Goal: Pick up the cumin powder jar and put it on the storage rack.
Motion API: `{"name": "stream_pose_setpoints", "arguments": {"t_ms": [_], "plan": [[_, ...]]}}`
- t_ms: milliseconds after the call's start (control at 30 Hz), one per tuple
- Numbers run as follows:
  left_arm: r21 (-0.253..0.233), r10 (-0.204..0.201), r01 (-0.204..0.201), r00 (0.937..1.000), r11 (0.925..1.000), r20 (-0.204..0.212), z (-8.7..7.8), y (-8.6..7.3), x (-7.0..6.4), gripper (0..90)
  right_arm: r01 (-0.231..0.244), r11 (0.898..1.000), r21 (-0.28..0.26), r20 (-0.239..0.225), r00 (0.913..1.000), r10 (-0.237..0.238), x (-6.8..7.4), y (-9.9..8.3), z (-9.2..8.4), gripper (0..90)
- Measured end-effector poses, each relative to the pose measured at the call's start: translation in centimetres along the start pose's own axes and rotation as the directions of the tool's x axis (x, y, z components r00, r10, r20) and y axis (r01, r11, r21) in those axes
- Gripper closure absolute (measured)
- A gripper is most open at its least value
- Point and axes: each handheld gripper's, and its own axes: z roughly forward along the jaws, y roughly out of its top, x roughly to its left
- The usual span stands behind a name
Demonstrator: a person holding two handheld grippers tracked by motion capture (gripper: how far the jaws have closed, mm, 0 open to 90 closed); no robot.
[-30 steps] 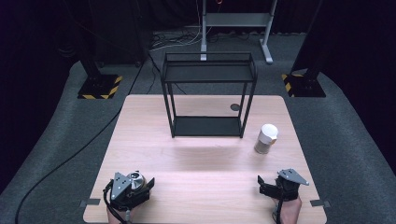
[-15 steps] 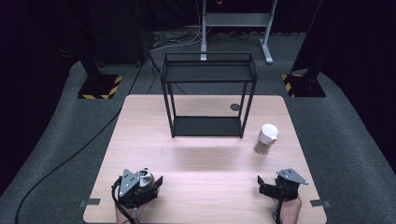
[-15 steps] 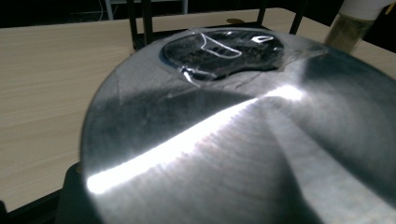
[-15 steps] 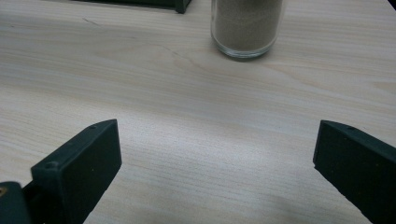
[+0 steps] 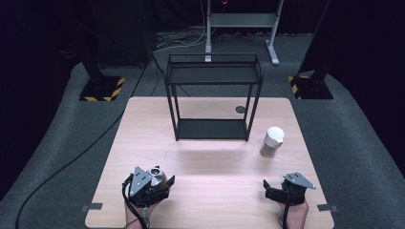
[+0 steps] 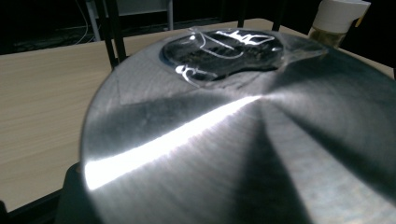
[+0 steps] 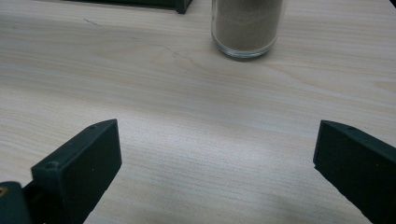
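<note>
Nearest, at lower left of the high view: left gripper (image 5: pixel 160 183) clamped on a round brushed-steel tin (image 5: pixel 155 176), held over the near edge of the table (image 5: pixel 205 200). Same tin (image 6: pixel 243 140) seen close in the left gripper view, taking up most of the frame, steel lid with a clear window at upper centre, bright streak of glare across the metal. Jaws themselves hidden behind the tin there.

At lower right of the high view: right gripper (image 5: pixel 268 190) low over the table, jaws spread wide, nothing between them. Confirmed in the right gripper view: right gripper (image 7: pixel 217 158) with one black jaw at lower left and one at lower right, bare wood grain between.

Further up, right of centre in the high view: glass jar (image 5: pixel 272 141) with white cap, upright, filled with pale granular matter. Base of the same jar (image 7: pixel 246 28) at top centre of the right gripper view; cap visible at upper right of the left gripper view.

Beyond, at centre of the high view: black two-tier wire rack (image 5: pixel 212 98) standing on the far half of the table, both shelves bare. Jar just right of the rack's lower shelf, not touching.
</note>
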Motion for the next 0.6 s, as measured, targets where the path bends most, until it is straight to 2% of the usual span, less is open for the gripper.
{"name": "stream_pose_setpoints", "arguments": {"t_ms": [467, 500, 600], "plan": [[-0.021, 0.027, -0.027, 0.9992, 0.9994, 0.028, 0.3, 1.4, -0.2, 31.4, -0.002, 1.000, 0.001, 0.004, 1.0000, 0.002, 0.1, 0.0, 0.0, 0.0], [-0.023, 0.017, -0.016, 0.9988, 0.9996, 0.046, 0.4, 1.6, 0.1, 31.4, -0.004, 1.000, -0.001, 0.004, 1.0000, 0.004, 0.0, 0.0, 0.0, 0.0], [-0.027, 0.018, -0.017, 0.9982, 0.9995, 0.058, 0.5, 2.0, 0.1, 31.4, -0.007, 1.000, -0.002, 0.004, 1.0000, 0.007, 0.0, 0.0, 0.0, 0.0]]}}
